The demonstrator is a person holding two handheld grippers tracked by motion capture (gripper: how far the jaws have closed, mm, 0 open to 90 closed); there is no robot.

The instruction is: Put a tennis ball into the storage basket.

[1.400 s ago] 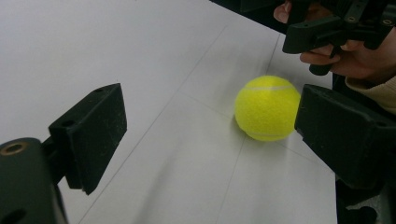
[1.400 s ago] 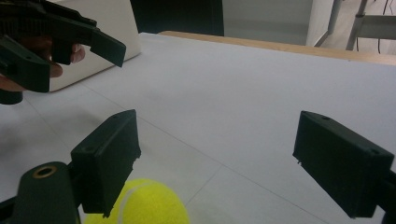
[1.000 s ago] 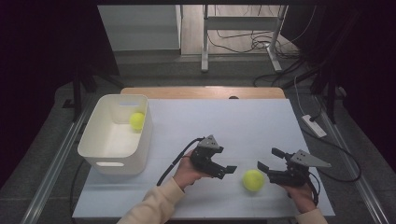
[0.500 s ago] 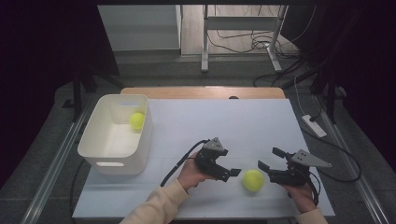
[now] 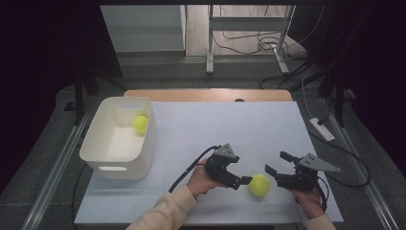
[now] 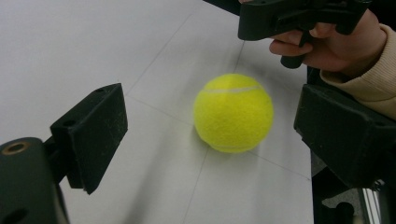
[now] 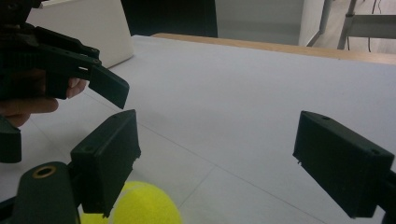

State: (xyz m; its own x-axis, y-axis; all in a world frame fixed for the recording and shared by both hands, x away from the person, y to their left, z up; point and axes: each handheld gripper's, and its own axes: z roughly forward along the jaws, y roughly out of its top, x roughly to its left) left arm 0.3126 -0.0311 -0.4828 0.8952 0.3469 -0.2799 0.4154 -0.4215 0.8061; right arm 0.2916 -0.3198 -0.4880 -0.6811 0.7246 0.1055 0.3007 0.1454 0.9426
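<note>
A yellow tennis ball (image 5: 259,185) lies on the white table near its front edge, between my two grippers. My left gripper (image 5: 242,172) is just left of the ball and points at it. In the left gripper view the ball (image 6: 233,112) sits ahead between the jaws of that gripper (image 6: 212,107), which stands open with neither pad touching it. My right gripper (image 5: 277,163) is open just right of the ball. In the right gripper view the ball (image 7: 140,207) lies low beside the left jaw of that gripper (image 7: 219,140), outside the gap.
A white basket (image 5: 91,143) stands at the table's left with a second yellow ball (image 5: 140,123) inside. The other hand's gripper (image 7: 70,65) and the basket (image 7: 93,23) show far off in the right gripper view. A wooden strip (image 5: 206,94) edges the far side.
My left gripper has edged a little to the right, closer to the ball. The ball and the right gripper have stayed in place.
</note>
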